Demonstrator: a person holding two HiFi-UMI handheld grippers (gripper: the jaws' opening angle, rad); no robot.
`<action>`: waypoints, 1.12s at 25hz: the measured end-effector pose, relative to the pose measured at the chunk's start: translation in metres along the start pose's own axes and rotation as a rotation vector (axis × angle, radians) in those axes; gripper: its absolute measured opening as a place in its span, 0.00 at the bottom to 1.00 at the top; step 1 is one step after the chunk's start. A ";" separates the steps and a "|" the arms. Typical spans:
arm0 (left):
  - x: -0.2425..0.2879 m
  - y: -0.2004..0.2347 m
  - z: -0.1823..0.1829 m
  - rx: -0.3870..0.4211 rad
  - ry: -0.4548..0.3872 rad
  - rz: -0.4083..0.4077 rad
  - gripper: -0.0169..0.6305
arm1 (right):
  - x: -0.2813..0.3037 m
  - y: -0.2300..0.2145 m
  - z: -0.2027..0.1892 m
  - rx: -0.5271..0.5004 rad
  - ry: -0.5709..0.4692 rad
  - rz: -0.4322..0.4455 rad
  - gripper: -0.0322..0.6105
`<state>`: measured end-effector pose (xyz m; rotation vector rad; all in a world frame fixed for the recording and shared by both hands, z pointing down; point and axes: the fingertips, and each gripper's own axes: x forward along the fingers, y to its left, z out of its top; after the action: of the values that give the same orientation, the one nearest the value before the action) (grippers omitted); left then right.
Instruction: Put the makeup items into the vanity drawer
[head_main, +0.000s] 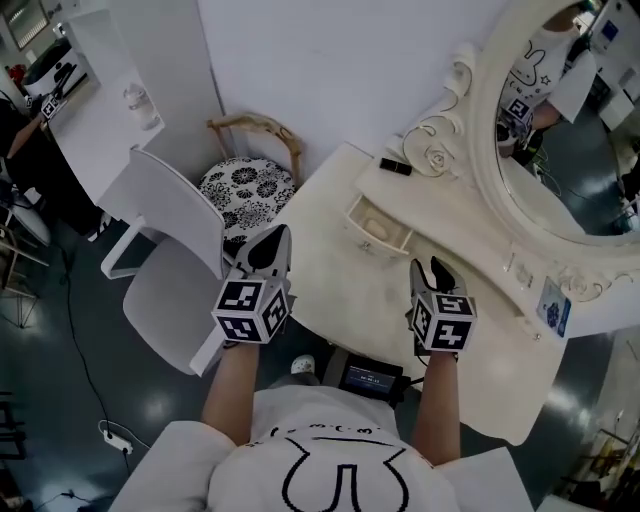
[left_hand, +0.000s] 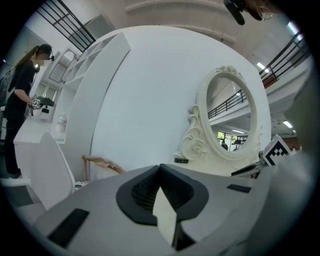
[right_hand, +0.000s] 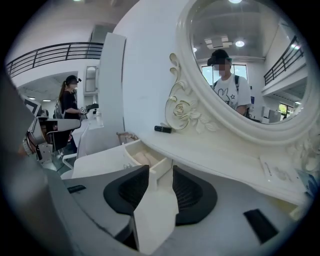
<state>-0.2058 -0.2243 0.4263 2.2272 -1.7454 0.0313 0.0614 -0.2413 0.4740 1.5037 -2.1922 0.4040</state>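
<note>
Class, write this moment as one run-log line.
drawer open; black makeup item on vanity ledge; left gripper shut, empty; right gripper open, empty

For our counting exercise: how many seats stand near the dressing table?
2: a white chair left of the table, a patterned stool beyond it by the wall. More could hide.

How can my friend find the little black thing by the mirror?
Find the big oval mirror with a curly cream frame. At the frame's foot is a carved rose, and beside it on the ledge lies the small black stick. It is the only black thing on that ledge.
</note>
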 end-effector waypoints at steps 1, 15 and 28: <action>0.002 -0.006 0.000 0.005 0.002 -0.018 0.05 | -0.006 -0.004 -0.002 0.009 -0.005 -0.013 0.25; 0.033 -0.080 -0.016 0.054 0.063 -0.216 0.05 | -0.063 -0.059 -0.050 0.145 0.001 -0.203 0.25; 0.070 -0.094 -0.044 0.070 0.149 -0.229 0.05 | -0.043 -0.099 -0.090 0.220 0.090 -0.247 0.37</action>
<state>-0.0911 -0.2592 0.4611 2.3937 -1.4259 0.2048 0.1844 -0.1995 0.5279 1.8098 -1.9127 0.6324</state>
